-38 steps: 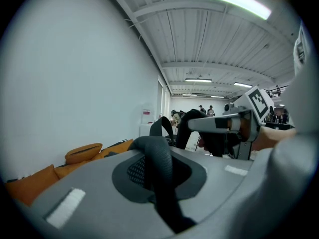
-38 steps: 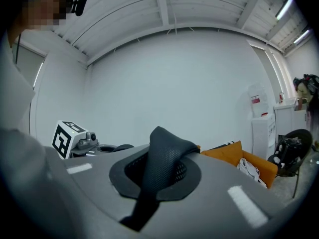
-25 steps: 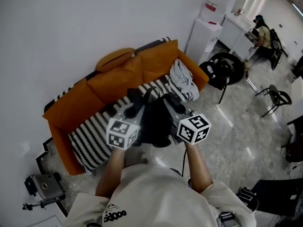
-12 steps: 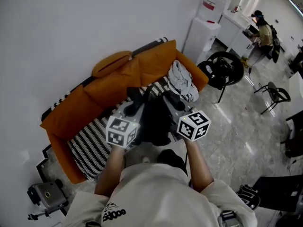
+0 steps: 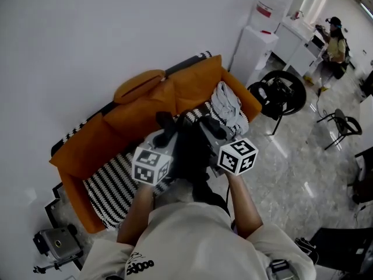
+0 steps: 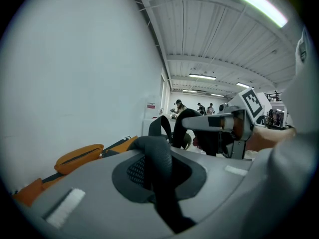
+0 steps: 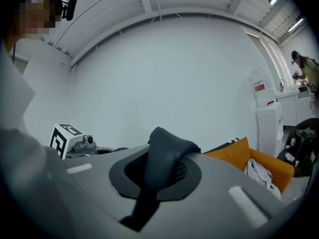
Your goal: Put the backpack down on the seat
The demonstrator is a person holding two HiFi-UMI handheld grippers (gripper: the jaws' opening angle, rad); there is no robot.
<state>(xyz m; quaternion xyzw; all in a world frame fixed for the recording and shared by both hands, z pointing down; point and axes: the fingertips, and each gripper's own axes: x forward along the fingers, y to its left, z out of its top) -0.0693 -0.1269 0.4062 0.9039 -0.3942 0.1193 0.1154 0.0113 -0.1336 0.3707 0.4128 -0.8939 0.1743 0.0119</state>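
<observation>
A black backpack [image 5: 189, 150] hangs between my two grippers, over the front edge of the striped seat [image 5: 111, 179] of an orange sofa [image 5: 122, 118]. My left gripper [image 5: 166, 127] is shut on one padded black strap [image 6: 158, 168]. My right gripper [image 5: 211, 126] is shut on the other strap [image 7: 164, 163]. In the left gripper view the right gripper [image 6: 219, 126] shows just across, with the bag's loops [image 6: 172, 128] between the two. Most of the bag's body is hidden under my hands.
An orange cushion [image 5: 140, 85] lies on the sofa back and a grey garment [image 5: 228, 107] at the seat's right end. Right of the sofa stand a white water dispenser [image 5: 253, 45] and a black round chair [image 5: 282, 92]. A camera rig [image 5: 55, 244] sits on the floor at left.
Both grippers and the backpack have moved forward together toward the sofa and sunk slightly. The grips on the straps are unchanged.
</observation>
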